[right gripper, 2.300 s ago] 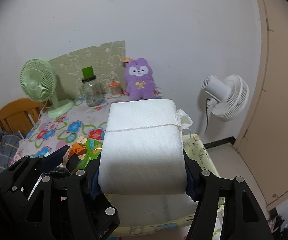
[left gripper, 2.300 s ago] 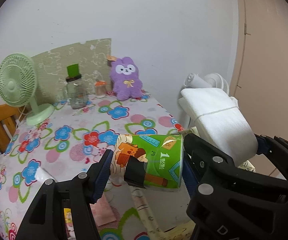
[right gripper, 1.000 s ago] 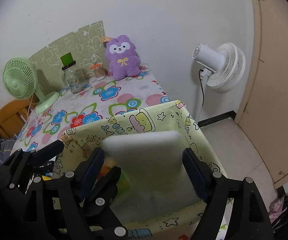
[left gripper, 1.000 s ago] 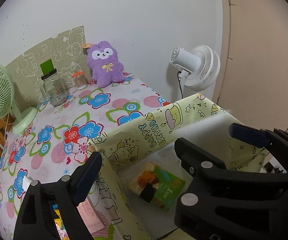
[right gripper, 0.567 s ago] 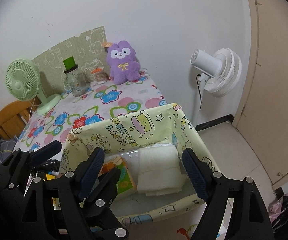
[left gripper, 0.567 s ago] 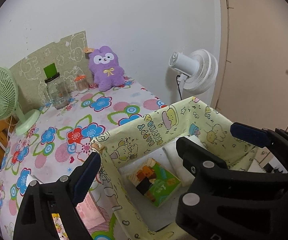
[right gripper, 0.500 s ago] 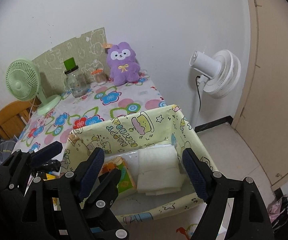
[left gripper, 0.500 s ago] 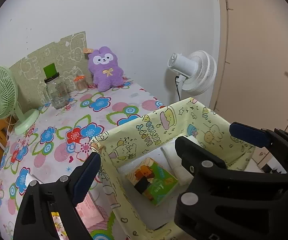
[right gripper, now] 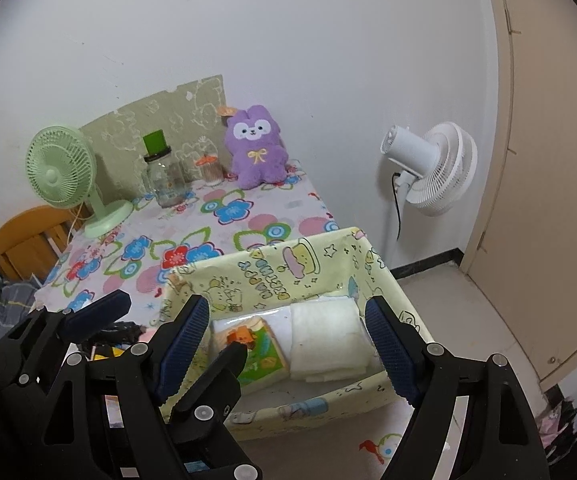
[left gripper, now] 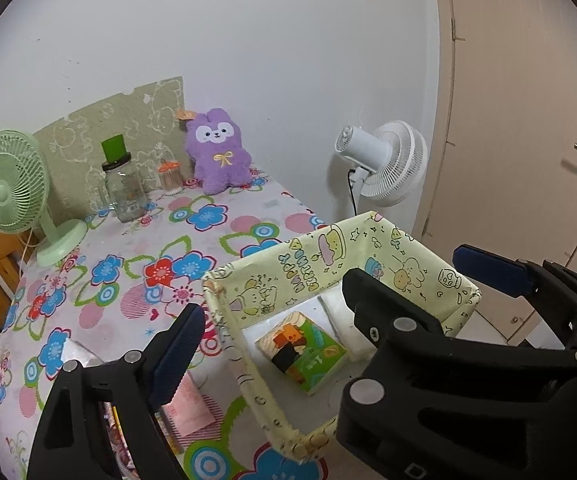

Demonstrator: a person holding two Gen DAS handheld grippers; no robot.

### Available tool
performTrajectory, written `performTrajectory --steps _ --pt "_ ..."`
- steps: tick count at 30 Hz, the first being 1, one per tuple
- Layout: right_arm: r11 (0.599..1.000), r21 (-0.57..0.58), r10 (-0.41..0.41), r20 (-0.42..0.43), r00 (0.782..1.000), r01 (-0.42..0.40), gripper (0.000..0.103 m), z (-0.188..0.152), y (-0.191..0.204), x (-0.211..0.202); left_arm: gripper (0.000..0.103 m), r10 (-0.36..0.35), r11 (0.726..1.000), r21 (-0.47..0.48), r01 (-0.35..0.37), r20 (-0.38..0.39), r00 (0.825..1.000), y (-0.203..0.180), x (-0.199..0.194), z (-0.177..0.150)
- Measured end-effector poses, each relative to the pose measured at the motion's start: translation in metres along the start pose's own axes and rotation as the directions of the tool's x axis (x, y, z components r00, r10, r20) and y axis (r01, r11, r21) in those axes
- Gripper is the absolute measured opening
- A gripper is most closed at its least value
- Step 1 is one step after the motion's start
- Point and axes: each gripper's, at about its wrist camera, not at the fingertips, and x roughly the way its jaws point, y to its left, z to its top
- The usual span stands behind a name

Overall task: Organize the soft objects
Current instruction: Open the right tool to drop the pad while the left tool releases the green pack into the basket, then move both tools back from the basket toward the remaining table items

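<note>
Green tissue pack point(left gripper: 303, 351) lies flat on the floor of the yellow fabric bin point(left gripper: 384, 240), printed face up. Long axis runs diagonally in the left wrist view, one short end toward the bin's far-left corner, the other toward the near-right. Folded white towel point(right gripper: 325, 336) lies just beside it on the right, seemingly touching along one edge, its long axis front to back in the bin. Likely laid side by side so both sit flat in one layer.

Left hand-held gripper point(left gripper: 272, 332): jaws spread wide, empty, raised above the bin's near-left wall. Right hand-held gripper point(right gripper: 288, 344): also released, nothing between the pads, hovering above the towel.

Bin sits at the near right corner of the worktop point(left gripper: 136, 248) under a floral cloth. Pink packets point(left gripper: 192, 404) lie on the cloth just left of the bin, probably next to go in. Purple plush point(left gripper: 218, 150) sits well apart against the back wall, beside a glass jar point(left gripper: 122, 188) and green desk fan point(left gripper: 12, 188). White floor fan point(right gripper: 432, 168) stands off the worktop.
</note>
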Motion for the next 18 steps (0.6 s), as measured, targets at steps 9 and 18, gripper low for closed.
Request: performTrajectory --steps 9,18 --pt "1.000 -0.026 0.000 0.058 0.998 0.001 0.094 -0.002 0.023 -0.021 0.089 0.016 1.000 -0.015 -0.015 0.056 0.998 0.015 -0.029 -0.008" --pt "0.999 -0.047 0.023 0.093 0.995 -0.019 0.097 -0.007 0.047 -0.038 0.089 0.051 0.998 -0.038 -0.048 0.089 0.995 0.033 -0.051 -0.016"
